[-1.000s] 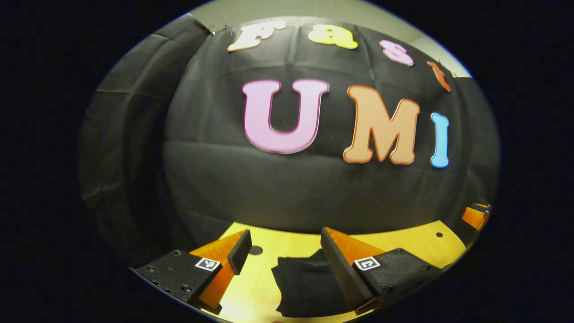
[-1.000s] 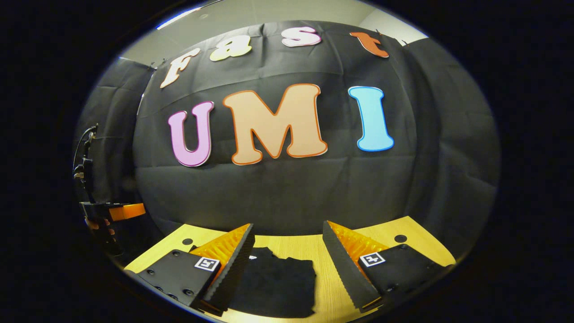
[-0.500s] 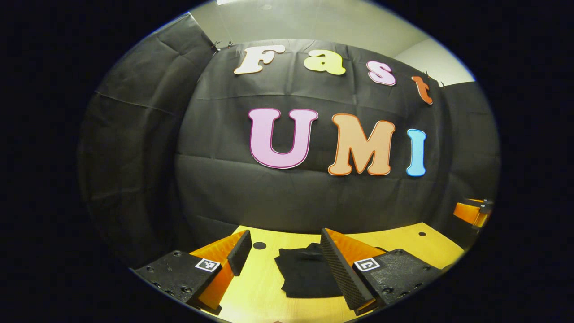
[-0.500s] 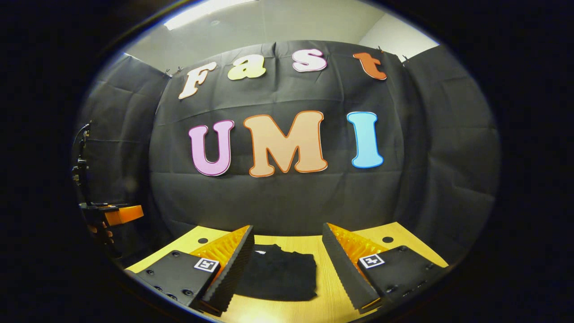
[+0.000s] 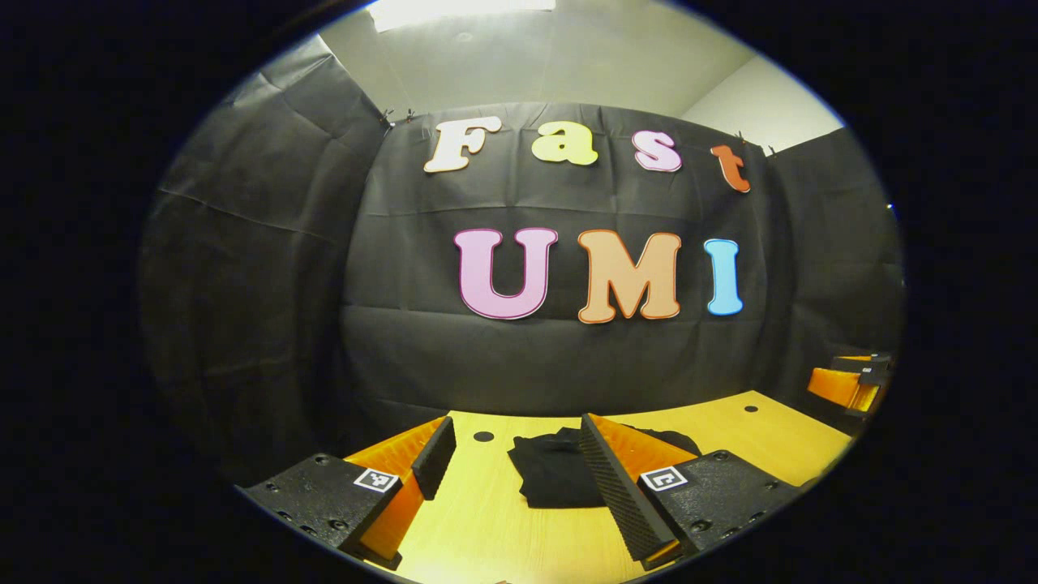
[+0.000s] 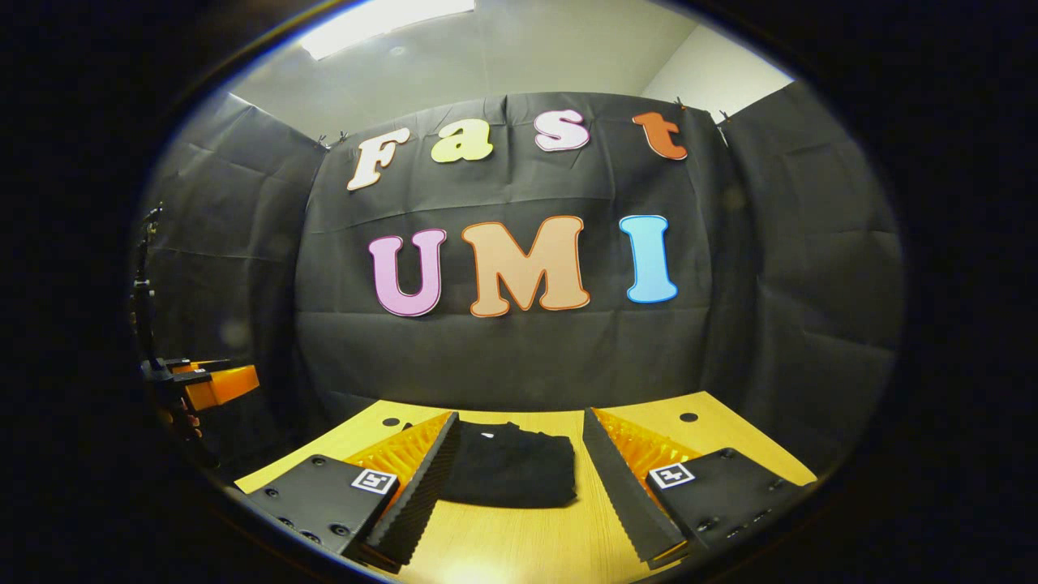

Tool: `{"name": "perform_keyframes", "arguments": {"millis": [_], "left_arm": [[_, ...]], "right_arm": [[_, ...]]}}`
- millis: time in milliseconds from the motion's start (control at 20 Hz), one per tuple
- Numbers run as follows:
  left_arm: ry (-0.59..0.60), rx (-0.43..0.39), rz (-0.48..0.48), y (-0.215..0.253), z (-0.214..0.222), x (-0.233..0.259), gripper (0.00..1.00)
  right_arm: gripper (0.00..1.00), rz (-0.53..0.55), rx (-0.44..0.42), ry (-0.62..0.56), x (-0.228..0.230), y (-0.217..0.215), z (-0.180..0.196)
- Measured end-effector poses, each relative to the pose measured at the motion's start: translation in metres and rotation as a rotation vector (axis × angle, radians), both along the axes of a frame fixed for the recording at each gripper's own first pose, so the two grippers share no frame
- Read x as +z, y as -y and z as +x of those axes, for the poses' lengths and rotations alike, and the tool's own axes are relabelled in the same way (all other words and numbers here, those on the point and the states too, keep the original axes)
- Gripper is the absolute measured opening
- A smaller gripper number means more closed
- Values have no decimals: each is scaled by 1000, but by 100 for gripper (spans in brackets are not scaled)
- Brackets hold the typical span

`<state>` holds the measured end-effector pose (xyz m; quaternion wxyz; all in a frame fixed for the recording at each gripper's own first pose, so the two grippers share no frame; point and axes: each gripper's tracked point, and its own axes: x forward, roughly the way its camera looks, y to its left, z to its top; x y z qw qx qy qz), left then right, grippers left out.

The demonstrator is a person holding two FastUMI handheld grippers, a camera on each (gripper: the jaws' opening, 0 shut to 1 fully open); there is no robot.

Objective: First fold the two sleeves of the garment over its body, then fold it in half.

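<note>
The black garment (image 6: pixel 509 469) lies on the wooden table (image 6: pixel 568 543) as a compact folded bundle, no sleeve sticking out; beyond the fingertips of both tools, touched by neither. Over the last second it has shrunk in both views and slid farther off, while more ceiling has come into sight; both grippers have pulled back and tipped up, so I judge the folding finished and this a retreat. The left gripper (image 5: pixel 519 466) stands wide open and empty; the right gripper (image 6: pixel 519 470) likewise, jaws well apart, holding nothing. A small pale tag (image 6: pixel 484 435) sits at the garment's far edge, too small to read; the square markers on the grippers carry no legible words.
</note>
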<state>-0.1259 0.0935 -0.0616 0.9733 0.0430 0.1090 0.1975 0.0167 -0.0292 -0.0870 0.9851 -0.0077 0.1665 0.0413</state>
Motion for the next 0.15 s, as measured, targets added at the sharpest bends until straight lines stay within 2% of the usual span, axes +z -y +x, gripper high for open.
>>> {"name": "perform_keyframes", "arguments": {"millis": [150], "left_arm": [[-2,-25,-56,14,-12,-5,92]], "right_arm": [[96,12,-6,10,11,-9,-17]]}}
